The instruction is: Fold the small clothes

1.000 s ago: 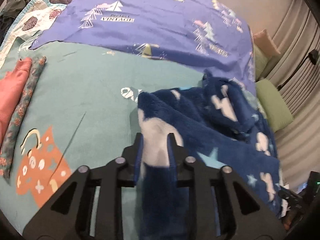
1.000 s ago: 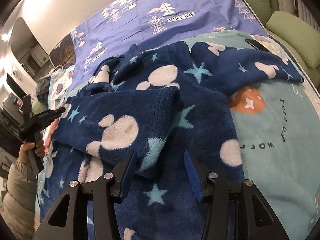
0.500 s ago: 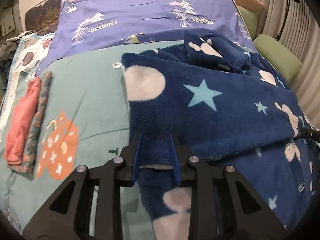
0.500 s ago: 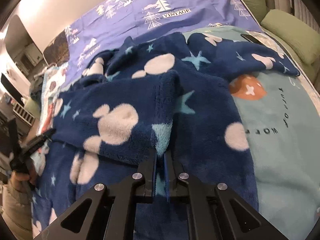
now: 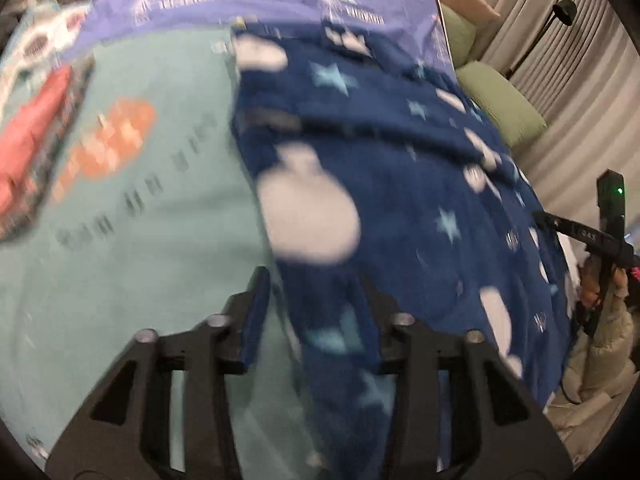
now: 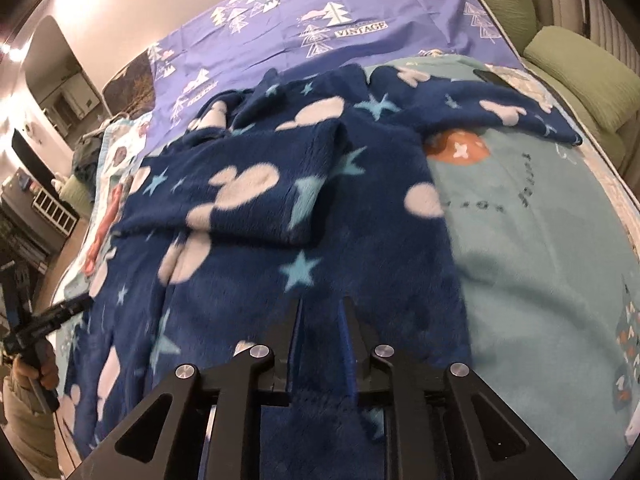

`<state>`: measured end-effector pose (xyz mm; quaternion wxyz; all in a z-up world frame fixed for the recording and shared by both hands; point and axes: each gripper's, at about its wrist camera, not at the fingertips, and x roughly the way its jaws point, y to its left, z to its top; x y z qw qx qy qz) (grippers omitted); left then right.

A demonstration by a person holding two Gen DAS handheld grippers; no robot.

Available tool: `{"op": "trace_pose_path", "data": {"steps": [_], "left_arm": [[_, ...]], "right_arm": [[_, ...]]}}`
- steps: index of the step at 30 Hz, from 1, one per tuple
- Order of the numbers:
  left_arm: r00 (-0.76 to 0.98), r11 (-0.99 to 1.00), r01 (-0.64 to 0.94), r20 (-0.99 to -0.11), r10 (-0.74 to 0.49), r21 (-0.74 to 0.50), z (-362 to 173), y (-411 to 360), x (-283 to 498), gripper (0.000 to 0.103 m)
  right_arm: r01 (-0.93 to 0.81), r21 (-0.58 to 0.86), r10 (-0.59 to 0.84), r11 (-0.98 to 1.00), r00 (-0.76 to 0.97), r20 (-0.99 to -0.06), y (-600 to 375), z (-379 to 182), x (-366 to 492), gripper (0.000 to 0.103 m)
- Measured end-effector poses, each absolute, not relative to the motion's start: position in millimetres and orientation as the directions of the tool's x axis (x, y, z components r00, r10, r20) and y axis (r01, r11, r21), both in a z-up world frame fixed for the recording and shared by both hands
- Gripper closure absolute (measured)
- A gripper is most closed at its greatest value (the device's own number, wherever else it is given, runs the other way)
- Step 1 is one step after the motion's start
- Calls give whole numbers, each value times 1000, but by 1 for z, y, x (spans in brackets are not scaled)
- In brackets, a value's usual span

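A dark blue fleece garment [image 5: 400, 160] with white mouse heads and pale stars lies spread on the teal blanket [image 5: 120, 240]. Its folded-over sleeve [image 6: 260, 184] rests across the body. My left gripper [image 5: 314, 300] hovers over the garment's left edge. The jaws stand apart and are closing, with fleece between them but a gap at the left finger [image 5: 256, 312]. My right gripper [image 6: 322, 320] is low over the garment's near part, jaws slightly apart and opening, fleece showing between them. The other sleeve [image 6: 520, 112] stretches right.
A purple tree-print sheet [image 6: 320, 12] covers the bed's far end. Folded pink clothes [image 5: 28, 136] lie at the left. Green pillows [image 6: 580, 80] and a curtain [image 5: 580, 60] line the right side. A dark phone [image 6: 492, 78] rests by the sleeve. A hand [image 6: 36, 364] holds the left gripper.
The left gripper carried the garment's edge across and now its jaws are wider, the view blurred. The right gripper shut on the sleeve fold, then drew back with its jaws parted and the fold lying flat.
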<state>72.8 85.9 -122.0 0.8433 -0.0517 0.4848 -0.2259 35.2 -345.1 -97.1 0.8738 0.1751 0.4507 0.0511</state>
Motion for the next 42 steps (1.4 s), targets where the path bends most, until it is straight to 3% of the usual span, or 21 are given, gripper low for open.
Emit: {"op": "trace_pose_path", "data": {"steps": [4,9,13,15,17,19,24,25,26,27,28,29,32,38,42], "left_arm": [[501,916,298,-773,-388,-268,-120,87,48,92],[543,934,253,-762,-354,-254,-98,97,27,87],[599,918,303,-698,-392,-256,-65,80,6,62],[572,885,377,-683,-454,-273,-57,61,-7,56],[507,833,474,-685,-524,-286,-55,33,-23,44],[424,777,557,-704,-569,-293,-62,1,-38,42],[270,692,691,-815,-514,-208,-101,-78,-64,42],[268,693,698,-831,-488,-181,-108,-86,-67,50],[284,699,700,-840,-462,-147,-112,-91,-68,66],[294,704,697,-841,-454,-137,-113,-92,-68,70],[284,708,686,-835,-472,-167,-110,-89,-65,83],[275,710,677,-827,-490,-195,-106,-87,-64,87],[285,680,709,-806,-518,-186,-88,-92,-72,88],[290,689,723,-876,-384,-62,-104,-108,-82,87],[298,701,711,-878,-375,-59,-86,-99,-79,79]], "right_arm": [[60,284,196,957,591,-783,-339,-109,22,82],[89,348,219,933,627,-747,-358,-104,-5,82],[68,335,214,940,646,-733,-356,-92,-15,81],[51,338,227,940,647,-728,-350,-89,-16,81],[20,347,253,938,643,-723,-342,-86,-18,81],[-25,333,271,942,640,-719,-331,-84,-22,80],[-50,321,276,946,646,-712,-323,-84,-31,73],[-48,328,279,943,648,-709,-324,-84,-33,73],[-47,334,282,941,651,-705,-325,-83,-37,71],[-46,336,283,941,654,-702,-326,-83,-40,70],[-46,334,281,941,657,-700,-327,-83,-43,69],[-46,329,276,943,659,-699,-328,-83,-46,67],[-38,321,264,946,662,-701,-334,-86,-54,65],[-10,343,261,939,669,-696,-349,-88,-60,64],[-3,327,245,945,669,-702,-357,-88,-62,59]]}}
